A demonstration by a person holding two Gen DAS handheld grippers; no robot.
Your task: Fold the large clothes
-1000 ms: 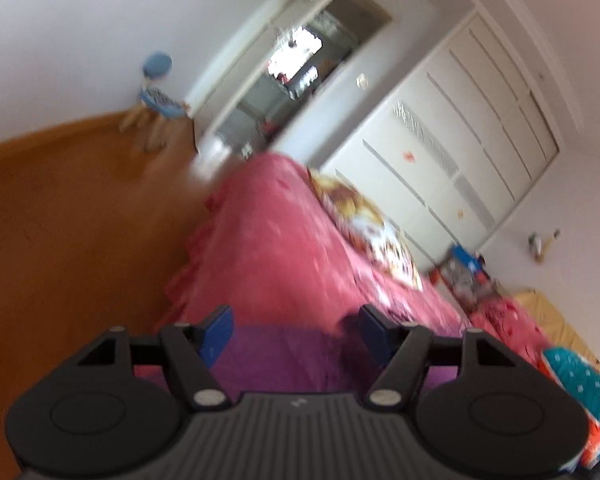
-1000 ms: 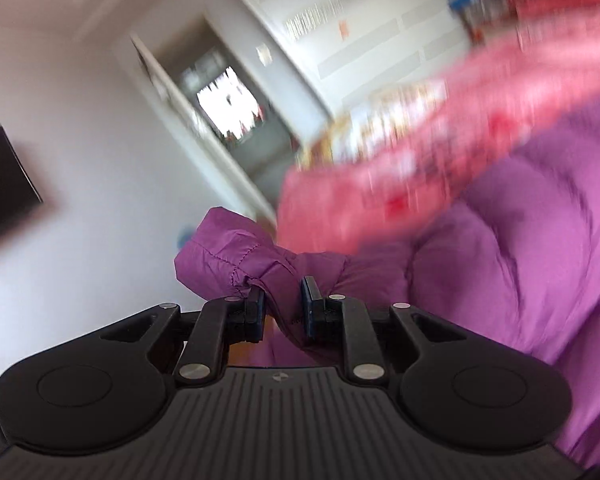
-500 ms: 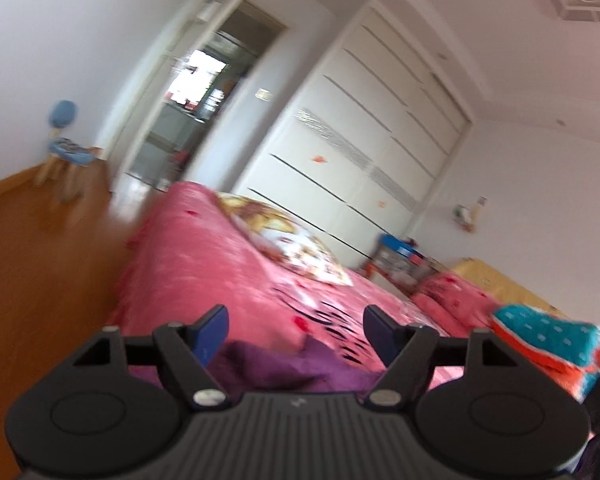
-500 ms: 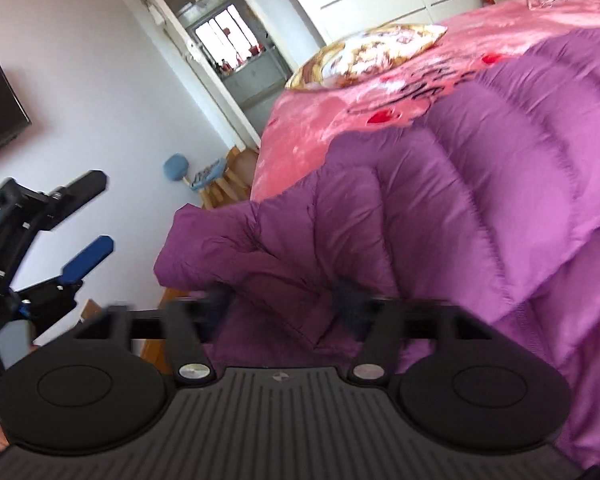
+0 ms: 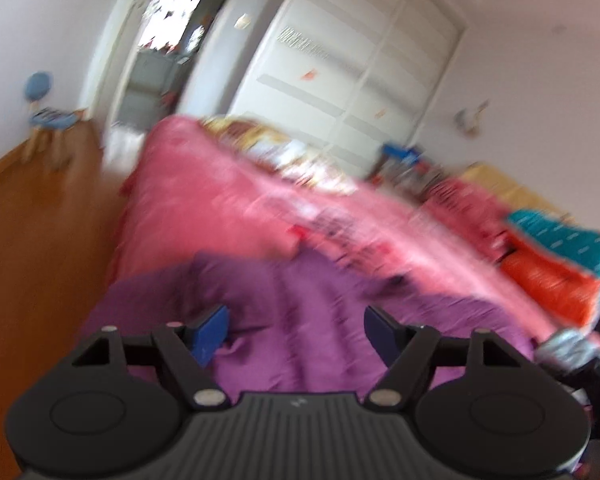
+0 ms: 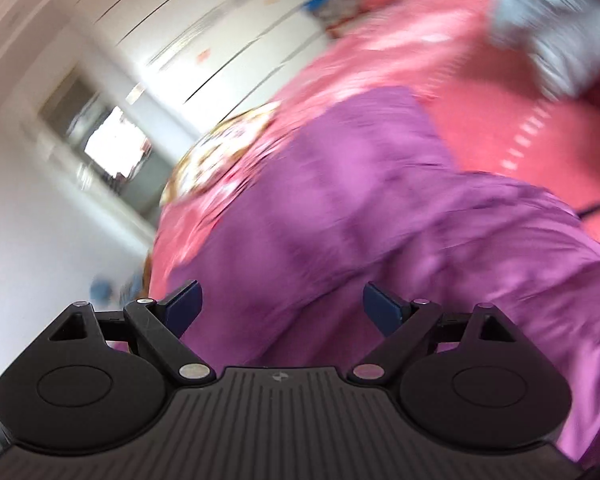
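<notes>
Your right tool has just let the purple jacket drop onto the bed, and with the left tool also spread apart and empty, you need a fresh grip for the next fold.

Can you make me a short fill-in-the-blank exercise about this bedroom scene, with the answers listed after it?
1. The puffy jacket on the bed is coloured ____.
2. The bed's cover is coloured ____.
3. The right gripper has its jaws ____, with nothing clamped between them.
4. The floor beside the bed is made of ____.

Missing words: purple; pink; open; wood
</notes>
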